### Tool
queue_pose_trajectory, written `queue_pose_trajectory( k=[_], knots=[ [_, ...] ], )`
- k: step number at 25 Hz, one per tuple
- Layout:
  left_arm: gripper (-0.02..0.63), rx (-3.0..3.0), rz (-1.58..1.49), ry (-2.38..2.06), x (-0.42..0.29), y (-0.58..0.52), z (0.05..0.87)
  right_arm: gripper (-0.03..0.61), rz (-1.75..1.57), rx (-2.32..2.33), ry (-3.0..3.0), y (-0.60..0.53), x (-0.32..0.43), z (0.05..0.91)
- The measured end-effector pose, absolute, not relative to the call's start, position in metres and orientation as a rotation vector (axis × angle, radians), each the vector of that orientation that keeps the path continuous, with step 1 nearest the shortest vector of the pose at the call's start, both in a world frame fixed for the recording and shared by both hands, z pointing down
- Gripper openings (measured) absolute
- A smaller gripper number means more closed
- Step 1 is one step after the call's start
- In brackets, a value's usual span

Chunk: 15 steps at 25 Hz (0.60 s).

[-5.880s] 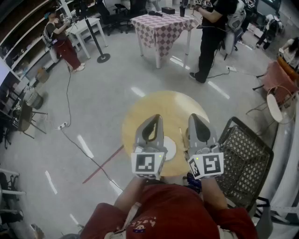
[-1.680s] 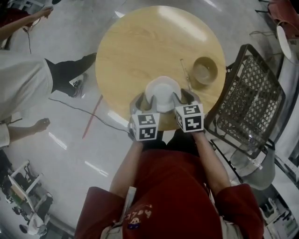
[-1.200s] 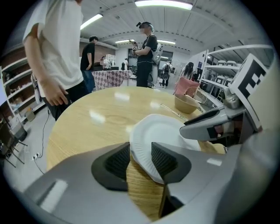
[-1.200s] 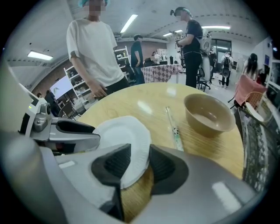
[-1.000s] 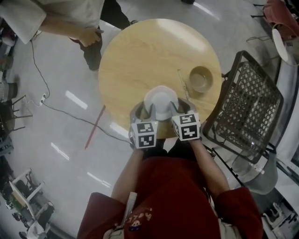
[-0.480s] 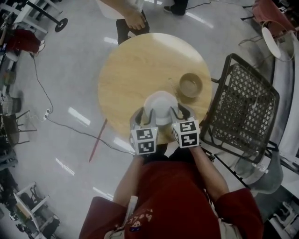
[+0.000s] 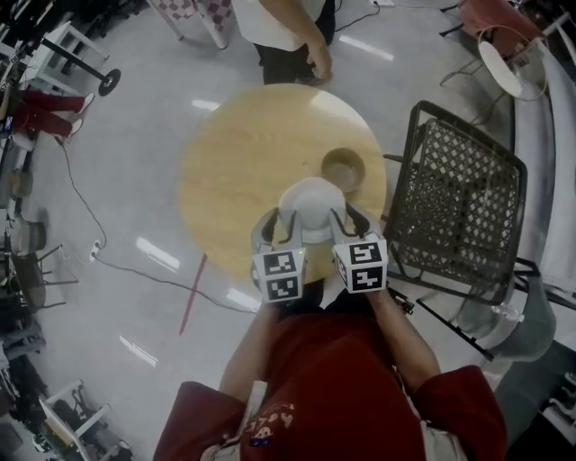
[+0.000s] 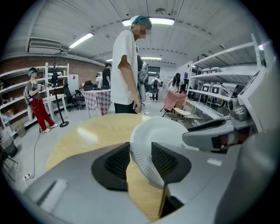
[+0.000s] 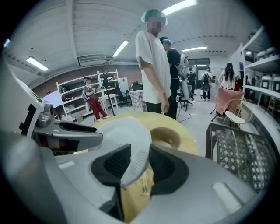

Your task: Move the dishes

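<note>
Holding the white paper plate [image 7: 310, 205] from both sides, we have the left gripper [image 7: 273, 225] and the right gripper [image 7: 348, 222] each clamped on its rim. The left gripper view shows the ribbed edge pinched between the two dark pads. The right gripper view shows the same on the opposite edge, with the rim bending a little under the squeeze. The plate sits close to our body, over the near edge of the round wooden table [image 7: 238, 158]. It looks raised off the wood and tipped rather than lying flat, though we cannot be sure it is fully clear.

We judge the first dish to be picked up and in transit, not yet set down anywhere. Nothing in the views marks where it is meant to go.

Just under the plate's right edge, the right gripper view shows two thin pale sticks [image 9: 144, 186] lying on the tabletop, probably chopsticks. Just beyond the plate and a little to the right, the brown bowl [image 7: 343, 169] rests on the table, upright and seemingly empty, with neither gripper on it. We read that as the part left to do, since both grippers are busy with the plate until it is placed.

To the right of the table stands a dark mesh chair [image 7: 459, 203]. At the far side of the table a person in a white shirt [image 7: 286, 25] stands close to the edge.
</note>
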State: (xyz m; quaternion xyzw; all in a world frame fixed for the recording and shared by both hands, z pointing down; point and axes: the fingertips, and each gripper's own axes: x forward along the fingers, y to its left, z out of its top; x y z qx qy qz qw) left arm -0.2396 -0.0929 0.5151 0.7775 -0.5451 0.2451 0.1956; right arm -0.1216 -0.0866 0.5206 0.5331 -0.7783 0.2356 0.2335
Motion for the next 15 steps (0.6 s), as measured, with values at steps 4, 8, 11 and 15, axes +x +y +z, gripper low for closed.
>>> queue_pose_trajectory(
  k=[4, 8, 11, 15],
  knots=[
    [0.167, 2.244, 0.667, -1.497, -0.216, -0.098, 0.5, 0.137, 0.622, 1.548, -2.127, -0.085, -0.098, 0.504],
    [0.167, 2.311, 0.655, -1.442, -0.184, -0.1, 0.488, 0.137, 0.624, 1.64, -2.099, -0.079, -0.067, 0.491],
    [0.167, 2.374, 0.648, -1.383, -0.157, -0.101, 0.478, 0.137, 0.624, 1.735, -2.064, -0.073, -0.042, 0.48],
    [0.166, 2.441, 0.646, -1.312, -0.127, -0.098, 0.47, 0.137, 0.627, 1.83, -2.02, -0.064, -0.013, 0.471]
  ],
)
